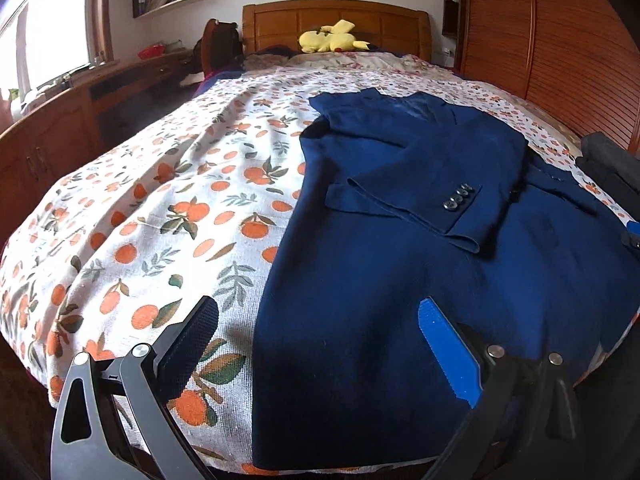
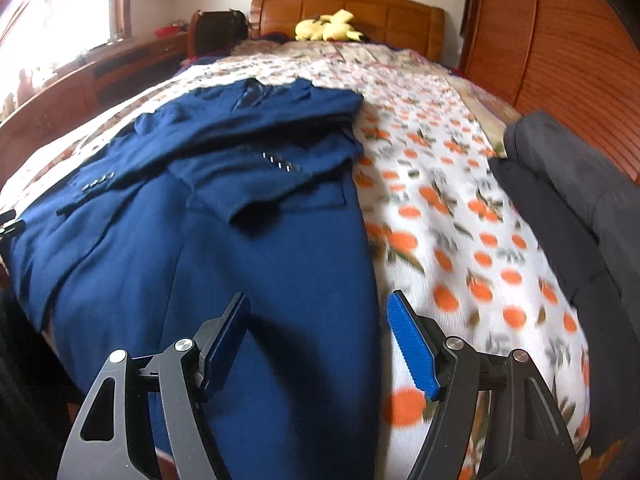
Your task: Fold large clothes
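A navy blue suit jacket point(image 1: 400, 248) lies flat on the bed, collar toward the headboard, both sleeves folded across its front, cuff buttons showing. It also shows in the right wrist view point(image 2: 224, 232). My left gripper point(image 1: 316, 320) is open and empty, above the jacket's lower left hem edge. My right gripper point(image 2: 318, 312) is open and empty, above the jacket's lower right hem edge, one finger over the jacket, the other over the bedsheet.
The bedsheet point(image 1: 152, 208) is white with orange fruit print. A dark grey folded garment point(image 2: 572, 208) lies at the bed's right side. A yellow plush toy point(image 1: 332, 38) sits by the wooden headboard point(image 1: 336, 16). A wooden desk point(image 1: 80, 112) stands left, a wooden wardrobe point(image 2: 560, 48) right.
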The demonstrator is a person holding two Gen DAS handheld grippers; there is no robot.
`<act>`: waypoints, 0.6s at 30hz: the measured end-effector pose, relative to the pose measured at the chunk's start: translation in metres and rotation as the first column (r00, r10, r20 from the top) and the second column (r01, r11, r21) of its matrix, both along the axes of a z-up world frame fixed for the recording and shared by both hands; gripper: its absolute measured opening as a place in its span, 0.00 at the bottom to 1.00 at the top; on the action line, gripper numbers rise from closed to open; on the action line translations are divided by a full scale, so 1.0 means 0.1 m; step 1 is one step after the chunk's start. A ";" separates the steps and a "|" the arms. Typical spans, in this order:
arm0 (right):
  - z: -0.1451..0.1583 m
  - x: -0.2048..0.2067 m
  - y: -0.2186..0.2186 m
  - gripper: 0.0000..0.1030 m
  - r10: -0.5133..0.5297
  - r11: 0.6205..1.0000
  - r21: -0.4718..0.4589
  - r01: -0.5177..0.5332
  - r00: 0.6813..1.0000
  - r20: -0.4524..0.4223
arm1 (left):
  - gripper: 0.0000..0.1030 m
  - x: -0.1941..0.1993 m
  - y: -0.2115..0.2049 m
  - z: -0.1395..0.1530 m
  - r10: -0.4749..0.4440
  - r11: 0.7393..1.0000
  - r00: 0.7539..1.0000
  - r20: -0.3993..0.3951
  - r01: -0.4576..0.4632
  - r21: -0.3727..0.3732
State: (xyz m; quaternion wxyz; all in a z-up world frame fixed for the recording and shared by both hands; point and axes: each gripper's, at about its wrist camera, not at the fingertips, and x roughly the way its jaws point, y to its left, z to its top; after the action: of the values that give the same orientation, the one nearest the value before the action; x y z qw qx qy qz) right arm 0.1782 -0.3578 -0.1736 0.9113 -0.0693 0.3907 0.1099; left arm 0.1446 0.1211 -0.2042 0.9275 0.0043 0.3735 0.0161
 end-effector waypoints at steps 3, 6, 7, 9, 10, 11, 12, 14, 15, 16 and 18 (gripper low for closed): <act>-0.04 -0.04 0.00 0.66 0.002 1.000 -0.008 -0.002 1.000 -0.020 | 0.98 0.01 0.00 -0.04 -0.012 1.000 1.000 -0.010 0.012 -0.004; -0.08 -0.04 0.02 0.66 0.009 1.000 -0.007 -0.009 0.999 -0.036 | 0.98 0.01 -0.01 -0.07 -0.014 1.000 1.000 -0.015 0.015 0.001; -0.09 -0.04 0.02 0.60 0.014 1.000 -0.004 -0.014 0.999 -0.040 | 0.98 0.01 -0.02 -0.07 -0.016 1.000 1.000 -0.017 0.016 0.003; -0.07 -0.06 0.04 0.47 0.034 0.999 0.022 -0.033 0.998 -0.048 | 0.98 0.01 -0.02 -0.07 -0.022 1.000 1.000 -0.019 0.022 0.002; -0.05 -0.08 0.06 0.43 0.040 0.999 0.031 -0.038 0.998 -0.043 | 0.98 0.00 -0.02 -0.07 -0.023 1.000 1.000 -0.021 0.023 0.002; -0.04 -0.10 0.07 0.43 0.049 0.998 0.037 -0.048 0.998 -0.037 | 0.98 -0.01 -0.01 -0.07 -0.023 1.000 0.999 -0.022 0.023 -0.002; -0.02 -0.12 0.09 0.43 0.057 0.998 0.038 -0.055 0.998 -0.032 | 0.98 -0.02 -0.01 -0.06 -0.023 1.000 0.999 -0.023 0.022 -0.005; -0.01 -0.13 0.11 0.43 0.060 0.998 0.039 -0.058 0.998 -0.033 | 0.98 -0.07 0.01 -0.05 -0.028 1.000 0.999 -0.024 0.027 -0.013; -0.01 -0.14 0.12 0.43 0.062 0.997 0.041 -0.061 0.997 -0.034 | 0.96 -0.09 0.02 -0.04 -0.030 0.999 0.999 -0.023 0.030 -0.015; -0.01 -0.14 0.13 0.44 0.062 0.997 0.040 -0.061 0.997 -0.035 | 0.87 -0.12 0.03 -0.03 -0.033 0.999 0.999 -0.021 0.033 -0.015; -0.01 -0.14 0.14 0.45 0.058 0.998 0.036 -0.057 0.998 -0.039 | 0.74 -0.17 0.05 -0.01 -0.040 0.999 0.999 -0.029 0.040 -0.014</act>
State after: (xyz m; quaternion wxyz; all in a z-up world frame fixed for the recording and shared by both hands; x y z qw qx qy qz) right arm 0.1642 -0.3439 -0.1750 0.9009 -0.0624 0.4047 0.1442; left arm 0.1275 0.1260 -0.2056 0.9220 0.0059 0.3871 -0.0050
